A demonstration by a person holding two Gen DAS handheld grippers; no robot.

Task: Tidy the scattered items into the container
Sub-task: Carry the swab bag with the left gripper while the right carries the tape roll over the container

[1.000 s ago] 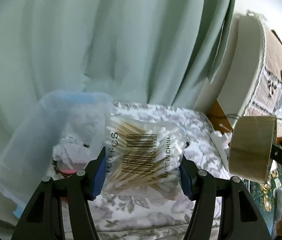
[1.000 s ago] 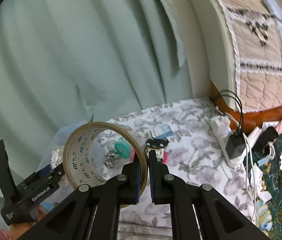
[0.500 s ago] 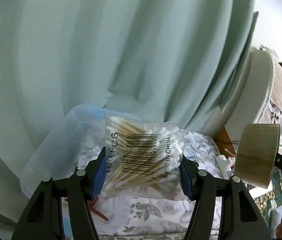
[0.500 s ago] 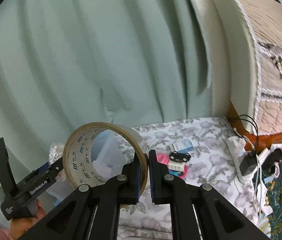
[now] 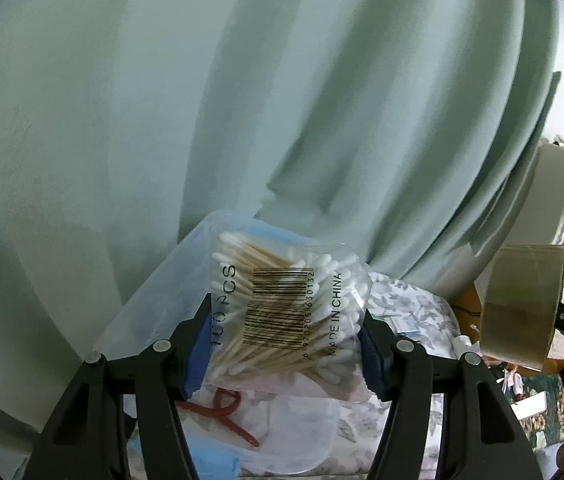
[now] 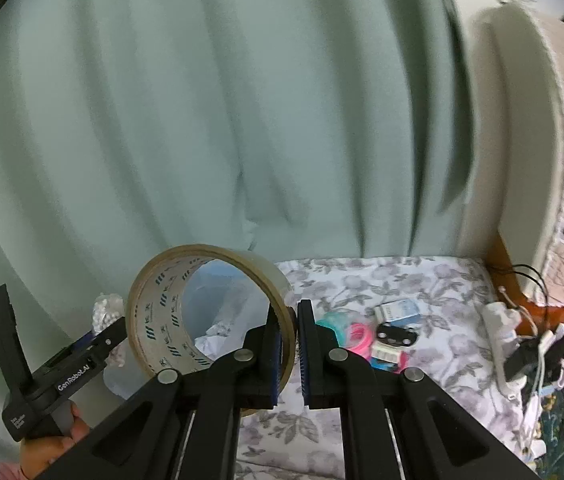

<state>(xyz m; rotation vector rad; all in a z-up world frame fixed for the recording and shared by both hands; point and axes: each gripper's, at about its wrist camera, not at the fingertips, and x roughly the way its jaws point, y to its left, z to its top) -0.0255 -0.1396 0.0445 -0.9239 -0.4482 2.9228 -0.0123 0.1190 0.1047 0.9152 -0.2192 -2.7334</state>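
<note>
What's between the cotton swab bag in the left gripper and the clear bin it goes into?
Nothing visible. The left gripper holds the cotton swab bag directly above the clear plastic bin, whose top is open. A red item already lies inside. The tape roll in the right gripper sits off to the side.

The bag of cotton swabs (image 5: 286, 316) hides most of the clear plastic container (image 5: 153, 308) behind it. A red item (image 5: 229, 420) beneath the bag is partly covered and cannot be identified. Right of the bag, the tape roll (image 5: 522, 304) conceals the right gripper's fingers.
</note>
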